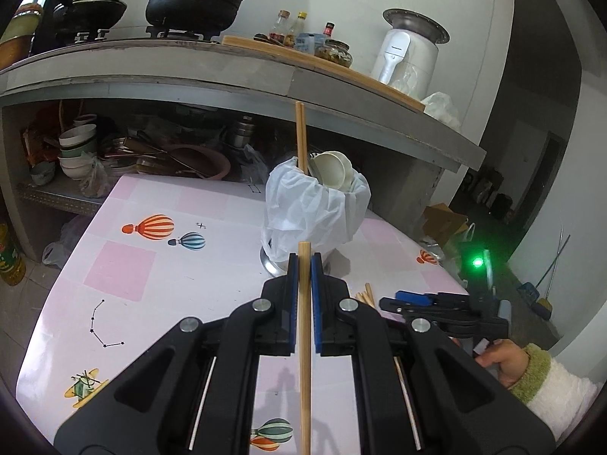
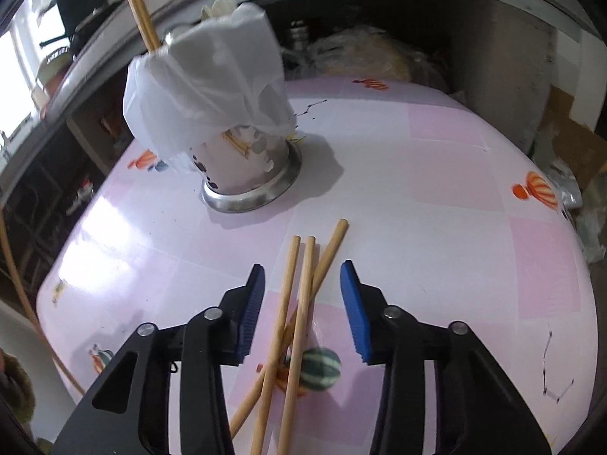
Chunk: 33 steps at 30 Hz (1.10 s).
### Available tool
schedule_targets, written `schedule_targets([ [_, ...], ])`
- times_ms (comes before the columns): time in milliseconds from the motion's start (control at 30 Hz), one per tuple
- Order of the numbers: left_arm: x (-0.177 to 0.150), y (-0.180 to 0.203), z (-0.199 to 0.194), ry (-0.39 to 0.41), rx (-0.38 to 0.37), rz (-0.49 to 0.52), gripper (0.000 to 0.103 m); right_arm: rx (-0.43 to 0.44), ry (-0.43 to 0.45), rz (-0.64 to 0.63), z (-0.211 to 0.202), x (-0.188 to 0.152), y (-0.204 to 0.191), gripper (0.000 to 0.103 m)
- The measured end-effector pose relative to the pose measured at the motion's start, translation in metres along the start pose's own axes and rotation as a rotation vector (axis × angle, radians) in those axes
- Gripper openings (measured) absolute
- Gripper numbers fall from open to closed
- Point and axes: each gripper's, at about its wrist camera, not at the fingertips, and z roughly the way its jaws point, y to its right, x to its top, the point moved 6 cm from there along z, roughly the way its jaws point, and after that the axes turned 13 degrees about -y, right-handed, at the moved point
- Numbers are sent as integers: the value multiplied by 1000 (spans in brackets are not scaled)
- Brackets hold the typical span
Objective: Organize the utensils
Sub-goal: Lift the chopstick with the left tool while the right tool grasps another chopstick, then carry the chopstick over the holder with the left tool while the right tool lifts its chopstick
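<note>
My left gripper (image 1: 304,261) is shut on a wooden chopstick (image 1: 304,341) that runs up between its blue pads, a little short of the utensil holder (image 1: 316,204). The holder is a metal cup draped with a white plastic bag; it holds pale spoons (image 1: 334,168) and upright chopsticks (image 1: 300,136). In the right wrist view the holder (image 2: 242,167) stands on the pink table (image 2: 436,197). My right gripper (image 2: 301,284) is open, its jaws either side of three loose chopsticks (image 2: 299,303) lying crossed on the table. The right gripper also shows in the left wrist view (image 1: 436,305).
The pink balloon-print table (image 1: 151,265) stands against a concrete counter (image 1: 227,76) with pots, bottles and a white appliance (image 1: 409,53). Bowls and pans (image 1: 79,151) fill the shelf under it. Cardboard and bags lie on the floor to the right (image 2: 569,144).
</note>
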Motion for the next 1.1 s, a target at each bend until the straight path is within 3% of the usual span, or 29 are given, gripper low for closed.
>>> schedule_targets([
  [600, -1, -8, 1, 5, -13, -20, 6, -75, -114, -64, 33, 8, -6, 12],
  [900, -1, -9, 1, 6, -13, -24, 6, -72, -126, -44, 33, 10, -2, 7],
  [1100, 0, -9, -1, 12, -12, -23, 6, -35, -74, -15, 8, 12, 0, 7],
])
